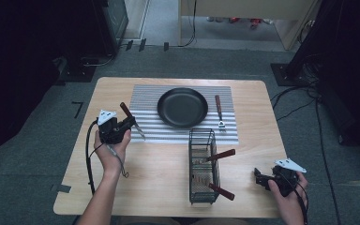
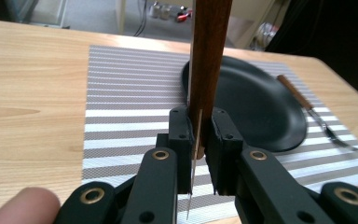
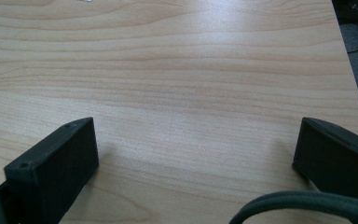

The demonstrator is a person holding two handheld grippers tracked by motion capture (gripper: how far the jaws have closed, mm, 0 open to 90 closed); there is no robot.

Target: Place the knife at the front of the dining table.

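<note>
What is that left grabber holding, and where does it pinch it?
The left gripper holds a knife, its fingers pinching the wooden handle near the blade. The right gripper holds nothing.

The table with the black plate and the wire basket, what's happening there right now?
A person is setting a place. The left gripper is shut on a wooden-handled knife, held over the left edge of the striped placemat beside the black plate. A fork lies right of the plate. The wire basket holds two more wooden-handled utensils. The right gripper rests open on the table.
</note>
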